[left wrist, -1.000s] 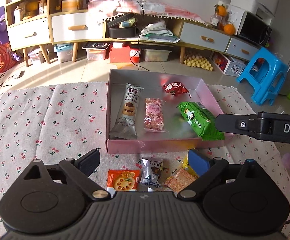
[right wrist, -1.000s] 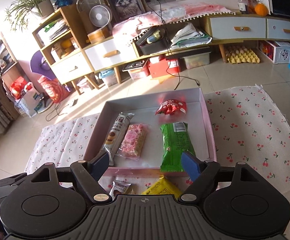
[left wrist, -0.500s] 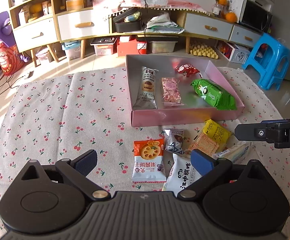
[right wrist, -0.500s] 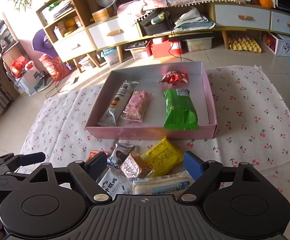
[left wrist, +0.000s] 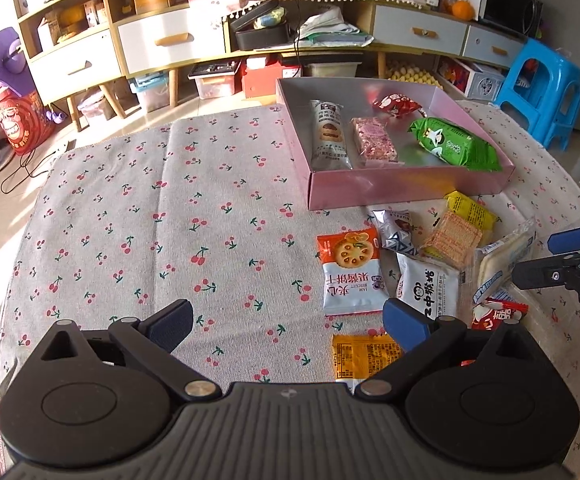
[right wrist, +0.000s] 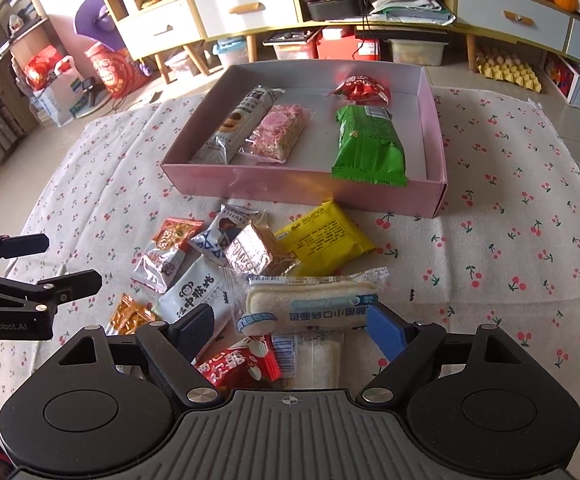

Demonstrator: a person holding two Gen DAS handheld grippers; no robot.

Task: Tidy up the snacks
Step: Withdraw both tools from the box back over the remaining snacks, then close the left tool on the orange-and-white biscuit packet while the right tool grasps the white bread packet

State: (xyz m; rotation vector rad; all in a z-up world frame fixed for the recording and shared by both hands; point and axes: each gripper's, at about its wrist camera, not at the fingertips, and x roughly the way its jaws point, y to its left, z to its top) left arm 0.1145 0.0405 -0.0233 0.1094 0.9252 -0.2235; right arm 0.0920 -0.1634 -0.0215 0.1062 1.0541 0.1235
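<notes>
From the left wrist view, the left gripper hangs over bare cherry-print cloth with its jaws spread wide and nothing between them; they have just been opening. The loose snacks lie ahead and to its right, the orange biscuit packet nearest, just beyond the blue pad, and an orange-yellow sachet partly under that finger. The pink box sits further ahead, already holding four packets. From the right wrist view, the right gripper is poised directly above the pile, jaws fairly wide and gripping nothing. The long white cake bar lies crosswise just ahead of the pads, its long axis running from one finger toward the other, so the jaws would span it lengthwise unless the wrist turns. A red packet lies below, between the fingers. The right hand looks the nearer to the pile.
</notes>
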